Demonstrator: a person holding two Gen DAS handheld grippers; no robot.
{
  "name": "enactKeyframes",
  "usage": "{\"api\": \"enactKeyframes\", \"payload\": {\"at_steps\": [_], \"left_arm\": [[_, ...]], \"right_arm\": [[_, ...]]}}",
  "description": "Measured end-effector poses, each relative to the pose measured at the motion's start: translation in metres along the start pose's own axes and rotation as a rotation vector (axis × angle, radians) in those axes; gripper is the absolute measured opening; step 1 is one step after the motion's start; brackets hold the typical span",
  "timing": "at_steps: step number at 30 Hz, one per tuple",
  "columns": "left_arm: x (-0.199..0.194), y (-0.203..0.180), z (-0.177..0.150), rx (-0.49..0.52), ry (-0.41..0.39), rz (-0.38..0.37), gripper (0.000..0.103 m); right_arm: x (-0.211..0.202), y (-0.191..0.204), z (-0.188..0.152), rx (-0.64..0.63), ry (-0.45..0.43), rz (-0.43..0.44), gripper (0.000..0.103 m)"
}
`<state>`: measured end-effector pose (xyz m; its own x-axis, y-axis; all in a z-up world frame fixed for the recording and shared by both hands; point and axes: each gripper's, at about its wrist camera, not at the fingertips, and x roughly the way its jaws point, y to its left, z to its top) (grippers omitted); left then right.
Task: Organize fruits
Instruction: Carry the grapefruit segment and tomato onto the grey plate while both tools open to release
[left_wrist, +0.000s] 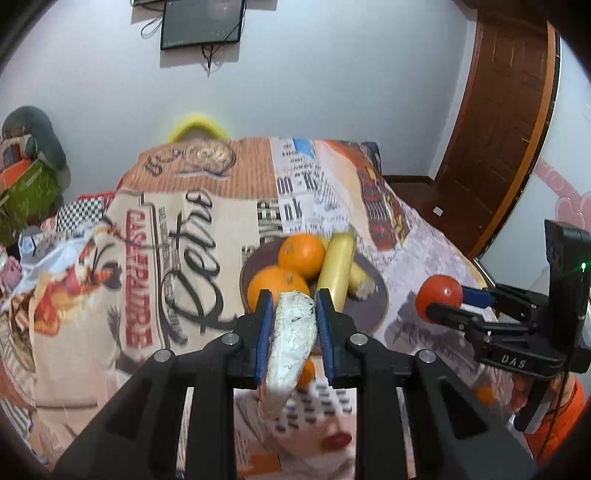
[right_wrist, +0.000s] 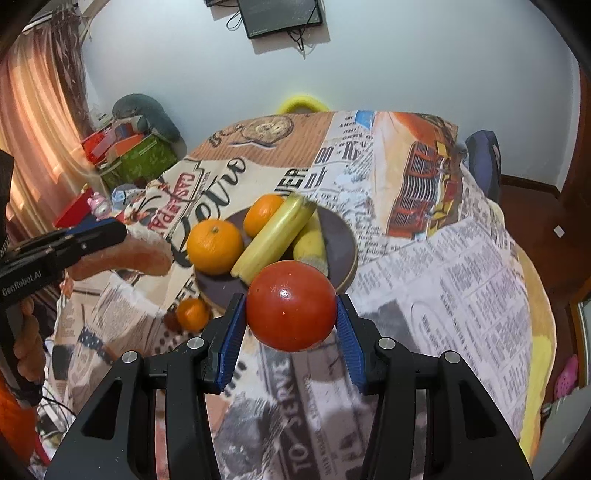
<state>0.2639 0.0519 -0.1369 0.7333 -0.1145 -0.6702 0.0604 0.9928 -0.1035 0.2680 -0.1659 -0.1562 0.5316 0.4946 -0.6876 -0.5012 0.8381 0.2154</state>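
Note:
A dark plate (left_wrist: 373, 306) (right_wrist: 343, 243) on the table holds two oranges (left_wrist: 301, 254) (right_wrist: 214, 249) and two bananas (left_wrist: 336, 266) (right_wrist: 273, 236). My left gripper (left_wrist: 291, 310) is shut on a long sweet potato (left_wrist: 291, 339), pale in its own view and pinkish-brown in the right wrist view (right_wrist: 133, 254), held just in front of the plate's near left side. My right gripper (right_wrist: 291, 314) is shut on a red tomato (right_wrist: 291, 304), held above the table near the plate's front right edge; it also shows in the left wrist view (left_wrist: 439, 295).
A small orange (right_wrist: 192, 314) (left_wrist: 306, 374) and a small dark red fruit (left_wrist: 336, 439) lie on the newspaper-print tablecloth (right_wrist: 461, 277) in front of the plate. Boxes and clutter (right_wrist: 136, 155) stand left of the table. A wooden door (left_wrist: 498, 129) is at the right.

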Motion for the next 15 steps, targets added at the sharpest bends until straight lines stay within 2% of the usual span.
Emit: {"api": "enactKeyframes", "payload": {"at_steps": [7, 15], "left_arm": [[0.023, 0.000, 0.035, 0.007, -0.041, 0.021, 0.023], [0.063, 0.004, 0.055, -0.008, -0.040, 0.051, 0.023]], "right_arm": [[0.011, -0.008, 0.022, -0.009, -0.025, -0.011, 0.045], [0.037, -0.023, 0.042, -0.022, -0.027, -0.038, 0.045]]}}
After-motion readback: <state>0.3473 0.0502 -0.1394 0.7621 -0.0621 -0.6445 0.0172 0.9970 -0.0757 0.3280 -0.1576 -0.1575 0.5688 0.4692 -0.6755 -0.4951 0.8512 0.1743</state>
